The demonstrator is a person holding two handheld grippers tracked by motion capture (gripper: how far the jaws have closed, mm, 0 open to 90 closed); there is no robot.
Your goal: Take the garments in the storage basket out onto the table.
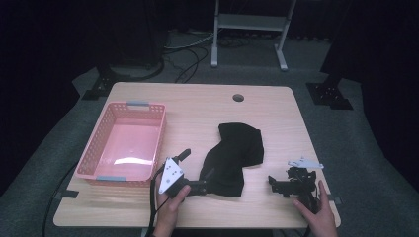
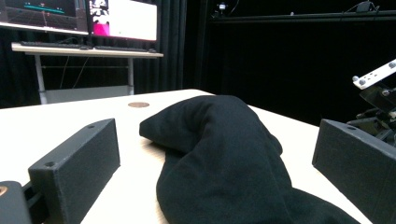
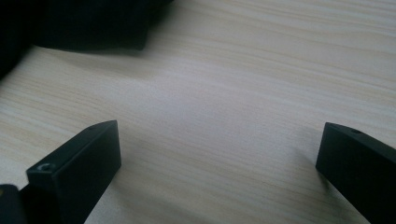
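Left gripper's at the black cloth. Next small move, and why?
Probably ease the left gripper forward and shut it on the black cloth's near end. Its jaws stand open with that end lying between them, not yet pinched. The right gripper is open over bare table, apart from the cloth. The pink basket lies left.

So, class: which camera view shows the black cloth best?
The high view: the whole black cloth lies on the table beside the pink basket. The left gripper view gives a close partial look; the right gripper view catches just an edge.
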